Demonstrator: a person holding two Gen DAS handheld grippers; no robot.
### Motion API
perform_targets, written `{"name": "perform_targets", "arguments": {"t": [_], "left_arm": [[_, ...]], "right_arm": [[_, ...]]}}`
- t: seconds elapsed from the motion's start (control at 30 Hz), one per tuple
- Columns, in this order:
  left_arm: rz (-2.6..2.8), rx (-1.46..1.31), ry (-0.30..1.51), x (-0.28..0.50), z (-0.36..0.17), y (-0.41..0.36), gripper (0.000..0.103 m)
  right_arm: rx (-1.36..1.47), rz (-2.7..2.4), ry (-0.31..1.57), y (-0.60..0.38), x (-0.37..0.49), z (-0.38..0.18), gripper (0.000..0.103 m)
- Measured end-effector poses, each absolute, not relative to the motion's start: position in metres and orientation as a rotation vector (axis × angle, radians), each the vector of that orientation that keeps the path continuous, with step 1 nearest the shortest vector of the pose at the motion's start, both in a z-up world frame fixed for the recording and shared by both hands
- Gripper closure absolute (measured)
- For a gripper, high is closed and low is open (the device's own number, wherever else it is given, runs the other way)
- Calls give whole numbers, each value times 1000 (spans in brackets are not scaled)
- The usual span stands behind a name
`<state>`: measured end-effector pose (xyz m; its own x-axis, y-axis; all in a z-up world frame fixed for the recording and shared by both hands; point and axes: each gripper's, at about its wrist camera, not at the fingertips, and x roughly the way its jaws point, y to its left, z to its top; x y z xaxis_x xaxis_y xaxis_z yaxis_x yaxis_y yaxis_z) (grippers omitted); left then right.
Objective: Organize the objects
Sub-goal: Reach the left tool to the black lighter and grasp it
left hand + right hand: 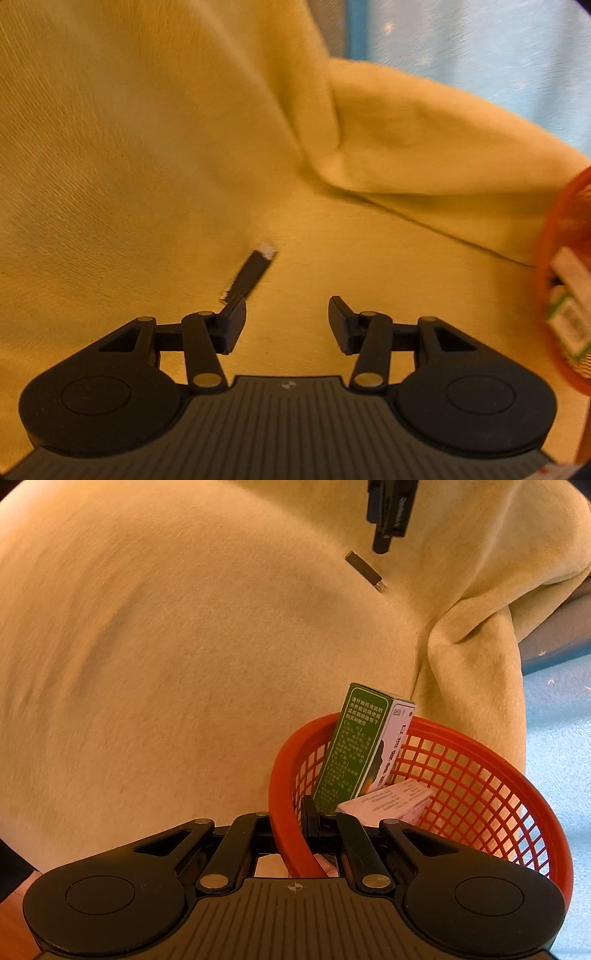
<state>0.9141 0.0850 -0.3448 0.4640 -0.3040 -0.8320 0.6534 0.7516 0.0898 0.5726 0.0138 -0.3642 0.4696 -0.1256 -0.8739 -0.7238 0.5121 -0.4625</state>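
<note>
Left claw (287, 321) spread and empty, nearer than right claw (290, 825) pinching red basket (480, 775) rim; black USB stick (249, 273) on yellow blanket (110, 147), just ahead-left, long axis slanting away rightward.

the left tongs (287, 325) are hovering with their two fingers spread wide apart, nothing between them. the right tongs (291, 829) are gripping tight, fingers drawn close together on a rim, one finger sitting outside it and the other inside.
</note>
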Motion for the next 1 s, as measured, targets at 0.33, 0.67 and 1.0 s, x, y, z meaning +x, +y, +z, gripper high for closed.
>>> {"name": "perform_targets", "arguments": {"t": [0.33,0.67,1.0], "left_arm": [[-568,552,879,948,-392,71,62],[-567,650,916,974,-425,60,65],[-597,564,1019,953,-417,67,86]], "right_arm": [[-967,447,1048,14,577,-363,102],[-937,446,1040,14,583,-364,102],[-922,443,1041,14,586,-364,102]]}}
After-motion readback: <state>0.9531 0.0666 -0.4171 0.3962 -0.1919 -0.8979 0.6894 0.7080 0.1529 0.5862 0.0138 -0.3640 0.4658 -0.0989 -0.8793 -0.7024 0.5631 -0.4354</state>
